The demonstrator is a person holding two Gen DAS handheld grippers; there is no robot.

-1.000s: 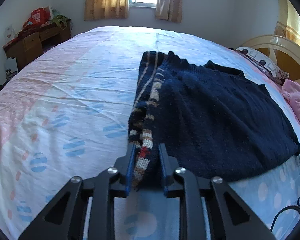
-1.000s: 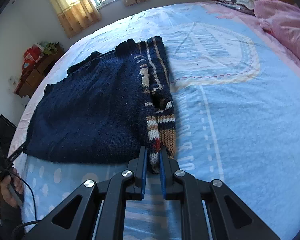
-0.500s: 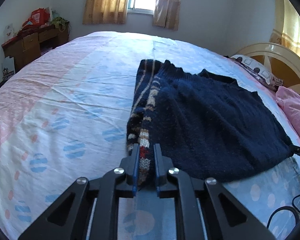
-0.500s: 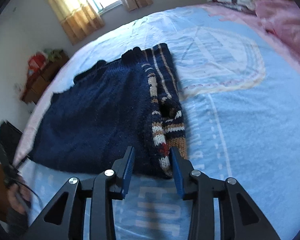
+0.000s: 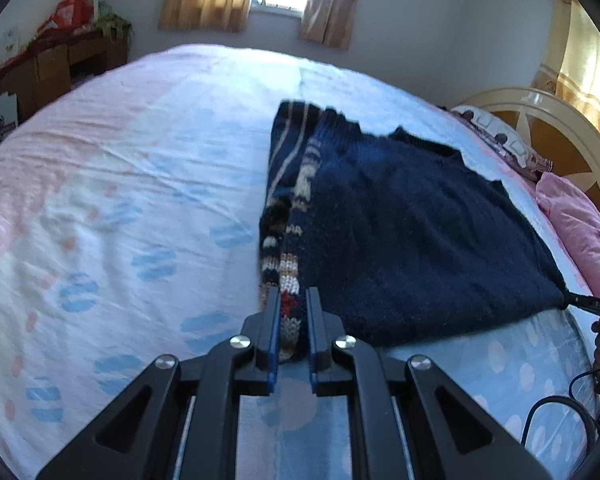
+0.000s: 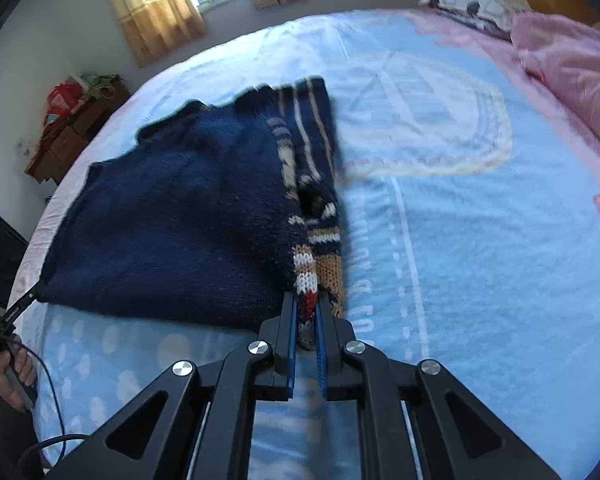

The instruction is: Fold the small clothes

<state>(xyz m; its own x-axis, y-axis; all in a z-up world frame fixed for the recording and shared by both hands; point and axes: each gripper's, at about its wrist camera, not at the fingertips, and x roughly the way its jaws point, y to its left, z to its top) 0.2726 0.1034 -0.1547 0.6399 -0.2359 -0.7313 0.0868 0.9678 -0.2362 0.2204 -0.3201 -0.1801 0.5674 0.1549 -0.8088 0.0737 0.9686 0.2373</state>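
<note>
While the sweater [image 5: 400, 232] lies ahead, left tool [image 5: 291, 322] pinches its hem; right tool [image 6: 306, 320] likewise.

Sweater [image 6: 172, 216] far edge motion-blurred; desk [image 5: 56, 68] clutter indistinct; person's hand [image 6: 14, 372] cut by frame edge.

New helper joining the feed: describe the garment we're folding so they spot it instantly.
Start at the big bed with the pale blue and pink printed sheet. On it lies a dark navy knitted sweater, spread flat. Unlike the pink pillow by the headboard, it is dark wool with a striped white, tan and red patterned edge.
</note>
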